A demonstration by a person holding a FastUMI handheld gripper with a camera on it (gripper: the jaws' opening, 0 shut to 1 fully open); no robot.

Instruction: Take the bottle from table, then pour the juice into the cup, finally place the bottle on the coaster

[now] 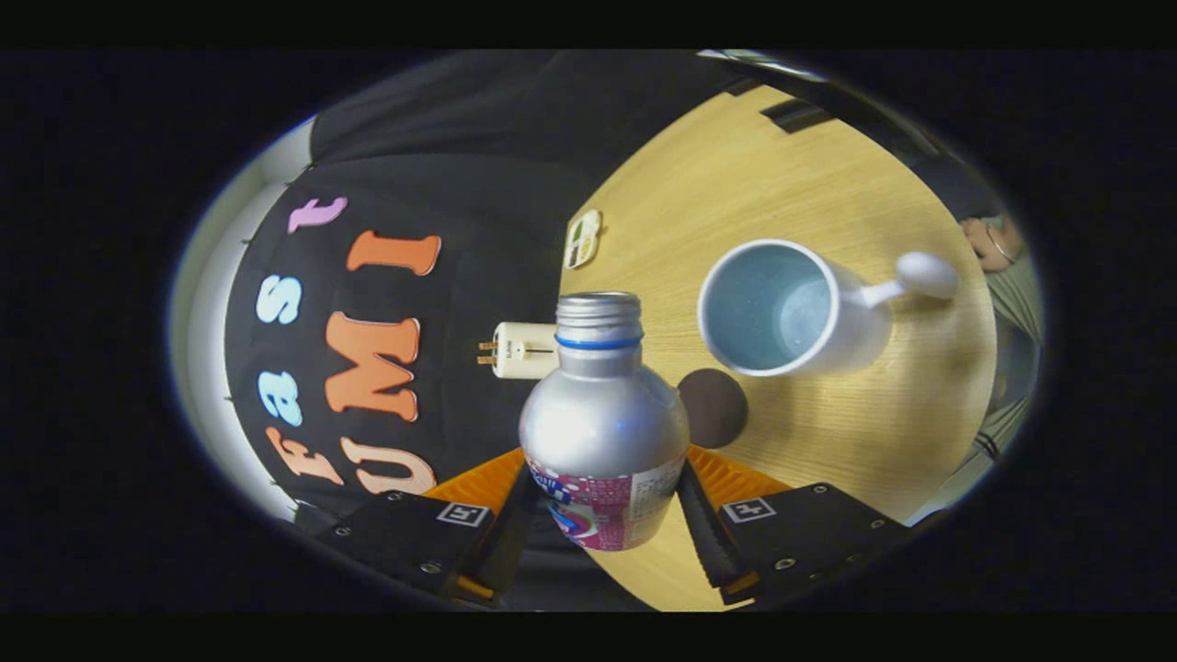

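While the gripper (602, 515) is rolled sideways so that the table (736, 175) runs upright across the view, its two fingers are closed on the labelled lower body of the bottle (602, 418), one on each side. The uncapped neck points ahead, offset from the cup (782, 308), probably a pause around the pouring step. Whether the cup already holds juice cannot be told. The coaster (713, 406), a dark disc, lies just beside the cup's base and partly behind the bottle. Bare wood surrounds the cup; the table's edge passes behind the bottle's neck, where a small plug (519, 349) lies. A person's hand (993, 244) rests beyond the cup's handle.
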